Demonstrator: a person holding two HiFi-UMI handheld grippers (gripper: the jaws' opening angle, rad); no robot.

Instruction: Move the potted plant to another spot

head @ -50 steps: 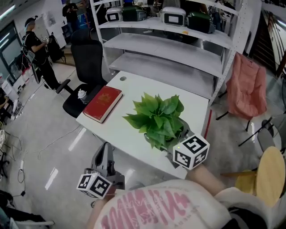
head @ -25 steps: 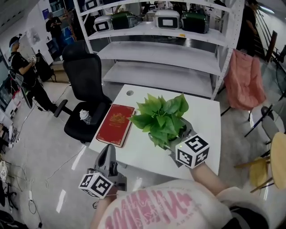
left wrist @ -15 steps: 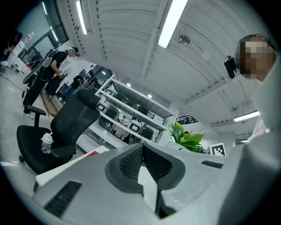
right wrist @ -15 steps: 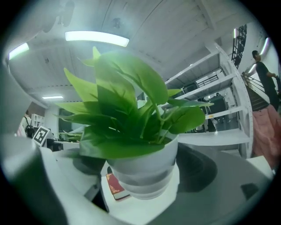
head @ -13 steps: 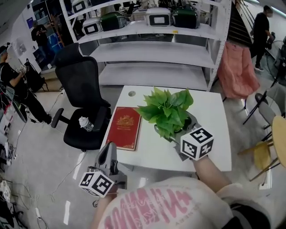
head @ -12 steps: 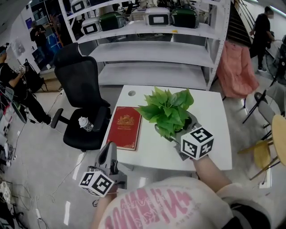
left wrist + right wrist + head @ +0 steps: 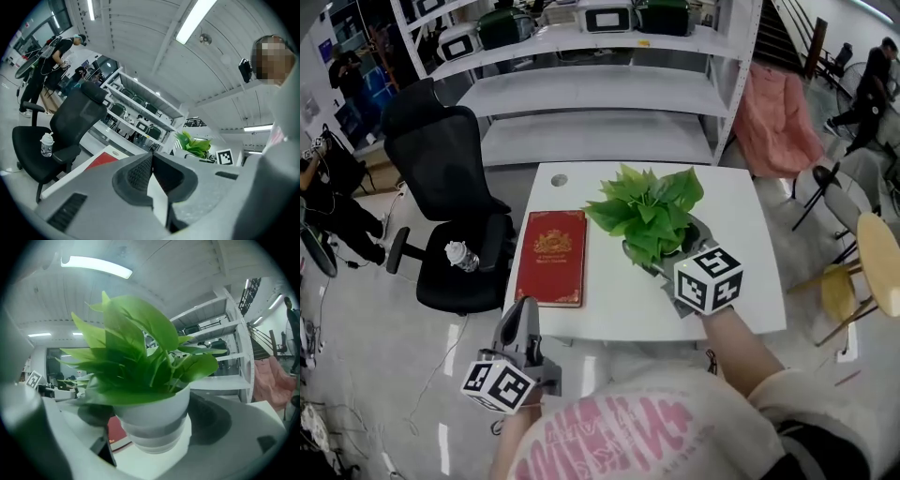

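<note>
On the white table (image 7: 750,253), right of centre, stands the potted plant (image 7: 649,208), its green leaves bushing up and out, nice and upright. And the right gripper (image 7: 668,265) is on it: jaws spread wide, one on each side of the white pot (image 7: 152,420), each close against its wall, so the pot fills the gap between them. The right gripper view has the base down at the tabletop, but I can't tell whether it is resting there or lifted a touch.

Over to the left gripper (image 7: 524,307). It hangs low, off the table's near edge on the left side, above the floor, with its jaws brought fully together and nothing between them.

Just left of the plant a red book (image 7: 551,256) lies flat on the table, apart from the pot. Off the table's left side is a black office chair (image 7: 441,187), with a water bottle (image 7: 457,255) lying on its seat. Behind the table is white shelving (image 7: 600,89) with boxes along its top shelf. To the right, a pink cloth (image 7: 778,103) is draped over a folding chair.
</note>
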